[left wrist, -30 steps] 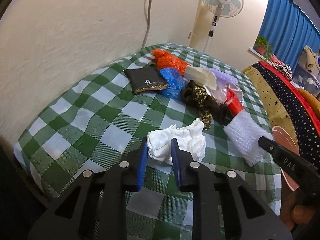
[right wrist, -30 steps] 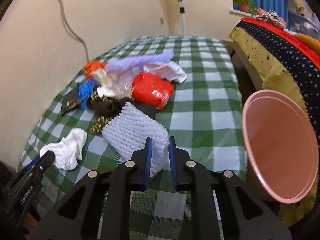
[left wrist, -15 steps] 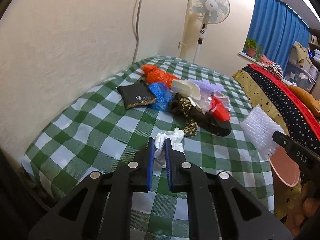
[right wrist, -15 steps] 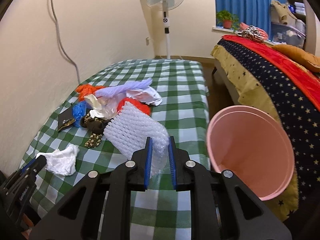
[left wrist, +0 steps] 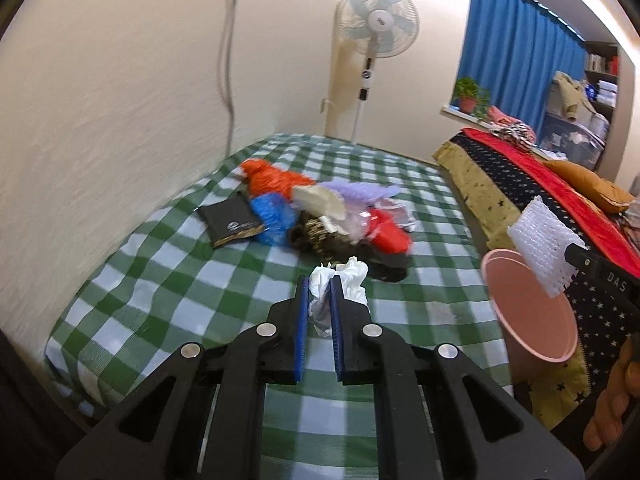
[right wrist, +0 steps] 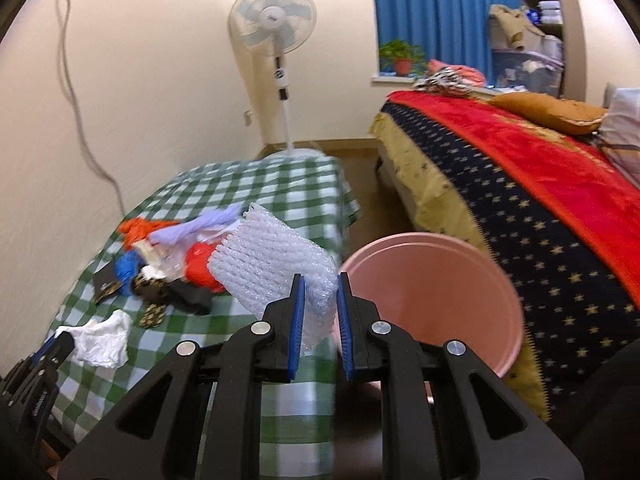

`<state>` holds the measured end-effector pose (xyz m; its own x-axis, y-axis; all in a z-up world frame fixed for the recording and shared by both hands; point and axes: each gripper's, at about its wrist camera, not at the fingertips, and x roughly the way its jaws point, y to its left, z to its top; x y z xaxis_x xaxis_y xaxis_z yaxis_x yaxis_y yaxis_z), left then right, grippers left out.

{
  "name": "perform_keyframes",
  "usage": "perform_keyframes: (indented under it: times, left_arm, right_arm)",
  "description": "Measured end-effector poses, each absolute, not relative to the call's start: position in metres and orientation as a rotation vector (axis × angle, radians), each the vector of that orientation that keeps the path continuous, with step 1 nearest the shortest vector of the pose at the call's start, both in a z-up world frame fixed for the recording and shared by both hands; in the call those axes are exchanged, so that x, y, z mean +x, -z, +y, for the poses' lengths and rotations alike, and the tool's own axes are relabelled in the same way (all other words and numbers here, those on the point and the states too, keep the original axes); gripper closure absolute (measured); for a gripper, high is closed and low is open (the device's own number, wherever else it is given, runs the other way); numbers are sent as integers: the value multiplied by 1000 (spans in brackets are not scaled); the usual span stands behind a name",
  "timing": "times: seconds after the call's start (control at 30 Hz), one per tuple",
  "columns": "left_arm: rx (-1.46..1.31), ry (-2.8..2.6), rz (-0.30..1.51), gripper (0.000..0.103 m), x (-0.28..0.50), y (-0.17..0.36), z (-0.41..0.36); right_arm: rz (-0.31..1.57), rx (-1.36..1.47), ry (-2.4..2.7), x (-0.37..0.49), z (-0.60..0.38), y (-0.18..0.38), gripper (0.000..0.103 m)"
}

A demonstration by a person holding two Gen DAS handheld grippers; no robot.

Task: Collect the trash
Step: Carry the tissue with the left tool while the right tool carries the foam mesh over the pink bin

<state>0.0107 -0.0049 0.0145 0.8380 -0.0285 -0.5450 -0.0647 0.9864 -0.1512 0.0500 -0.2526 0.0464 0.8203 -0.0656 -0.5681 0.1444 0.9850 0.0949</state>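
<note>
1. Since the earlier frames, both grippers have risen off the checked bedspread (left wrist: pixel 168 280); the crumpled white tissue (left wrist: pixel 344 280), which lay on the cloth 1 second ago, now hangs clear of it.
2. Left gripper (left wrist: pixel 319 284): jaws narrow, its blue pads clamped on the tissue, which bulges out above and to the right of the fingertips.
3. Right gripper (right wrist: pixel 320 284): jaws narrow, closed on 1 corner of the white foam net sleeve (right wrist: pixel 272 256). The sleeve extends up and to the left from the pads, lifted off the bed.
4. Pink bin (right wrist: pixel 432 300): stands in the gap between the checked bed and the star-patterned bed (right wrist: pixel 540 216), its open mouth tilted toward the camera. In the right wrist view the sleeve hangs just left of its rim; in the left wrist view the sleeve (left wrist: pixel 540 248) overlaps the rim's upper edge.
5. Remaining trash pile (left wrist: pixel 320 216) at mid-bed: an orange bag (left wrist: pixel 272 176), a blue bag (left wrist: pixel 268 208), a black pouch (left wrist: pixel 232 224), a lilac sheet (left wrist: pixel 360 190), a red bag (left wrist: pixel 388 232) and dark patterned wrappers, touching or overlapping one another.
6. Background: a standing fan (left wrist: pixel 376 28) against the cream wall, blue curtains (right wrist: pixel 432 12), and a potted plant (right wrist: pixel 400 56) on the sill.
7. A person's fingers (left wrist: pixel 612 400) show at the lower right edge of the left wrist view, below the right gripper's body.
</note>
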Motion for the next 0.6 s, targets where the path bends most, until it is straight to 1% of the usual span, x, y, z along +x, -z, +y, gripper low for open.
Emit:
perform_keyframes:
  times: [0.4, 0.6]
  left_arm:
    - [-108, 162, 541, 93, 26, -40, -71]
    - [-98, 265, 532, 93, 42, -47, -111]
  right_arm:
    - [516, 127, 293, 40, -307, -72, 86]
    - [511, 166, 372, 38, -334, -75, 86]
